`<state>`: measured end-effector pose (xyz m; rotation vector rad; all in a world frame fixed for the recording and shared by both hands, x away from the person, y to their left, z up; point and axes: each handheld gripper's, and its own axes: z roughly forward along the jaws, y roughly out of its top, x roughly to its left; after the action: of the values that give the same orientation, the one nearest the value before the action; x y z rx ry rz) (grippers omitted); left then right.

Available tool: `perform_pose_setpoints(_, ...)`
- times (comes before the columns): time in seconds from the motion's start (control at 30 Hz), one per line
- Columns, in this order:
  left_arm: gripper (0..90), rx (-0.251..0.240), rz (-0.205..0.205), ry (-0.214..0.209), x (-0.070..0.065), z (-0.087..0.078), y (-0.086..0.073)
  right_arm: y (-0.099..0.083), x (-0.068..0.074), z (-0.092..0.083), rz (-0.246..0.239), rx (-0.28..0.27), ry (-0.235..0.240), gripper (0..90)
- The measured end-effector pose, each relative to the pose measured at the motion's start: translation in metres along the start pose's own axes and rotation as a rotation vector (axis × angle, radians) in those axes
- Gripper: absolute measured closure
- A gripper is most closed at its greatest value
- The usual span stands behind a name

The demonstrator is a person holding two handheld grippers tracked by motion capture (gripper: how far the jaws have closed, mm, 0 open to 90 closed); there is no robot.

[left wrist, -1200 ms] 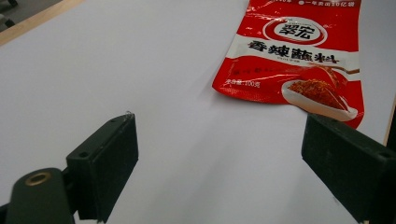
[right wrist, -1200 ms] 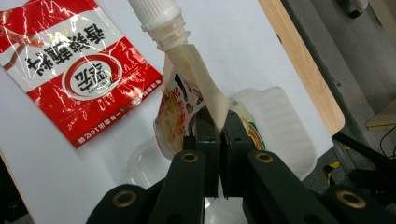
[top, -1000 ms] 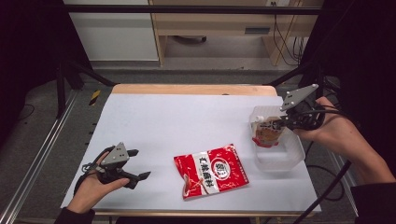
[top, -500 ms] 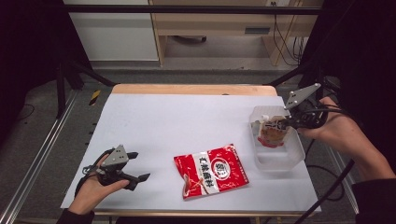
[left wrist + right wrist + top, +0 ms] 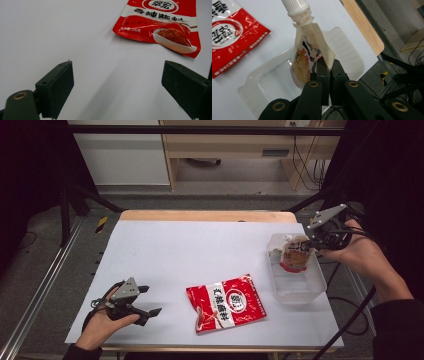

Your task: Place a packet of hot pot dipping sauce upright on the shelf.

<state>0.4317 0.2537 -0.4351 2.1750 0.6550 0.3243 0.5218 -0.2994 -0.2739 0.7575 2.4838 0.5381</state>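
On the near left of the desk [image 5: 165, 245], the left hand-held gripper [image 5: 145, 301] rested low with its jaws spread wide and nothing between them. The red bag [image 5: 226, 302] lay flat just to the right of it, near the middle of the desk, and not touched by anything.

Farther right stood the clear tub [image 5: 296, 285], close to the right edge. The right hand-held gripper [image 5: 309, 241] was clenched on the pouch [image 5: 296, 254], pinching its side seam. The pouch hung over the far end of the tub, with its bottom down inside and its white cap [image 5: 292, 5] pointing away from the jaws.

It looked like the job was to put the pouch in the tub. To do that well, the hand should go down slowly until the pouch rests on the bottom of the tub. It should keep clear of the thin wall, since the tub looked light and could slide or tip. The jaws should let go only when the pouch sits down, so it does not flop out. The red bag would likely come after.
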Motion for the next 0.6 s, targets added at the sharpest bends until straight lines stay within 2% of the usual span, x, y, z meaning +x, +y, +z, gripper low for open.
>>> perform_pose_setpoints(0.13, 10.6, 0.005, -0.002, -0.003, 0.0, 0.002, -0.001, 0.002, -0.008, 0.006, 0.025, -0.019, -0.026, 88.6)
perform_pose_setpoints(0.47, 10.6, 0.018, -0.001, -0.014, -0.001, 0.005, -0.004, 0.008, -0.013, 0.02, 0.02, -0.003, -0.042, 88.5)
perform_pose_setpoints(0.6, 10.6, 0.019, -0.001, -0.016, -0.001, 0.006, -0.004, 0.009, -0.016, 0.023, 0.035, -0.01, -0.052, 88.5)
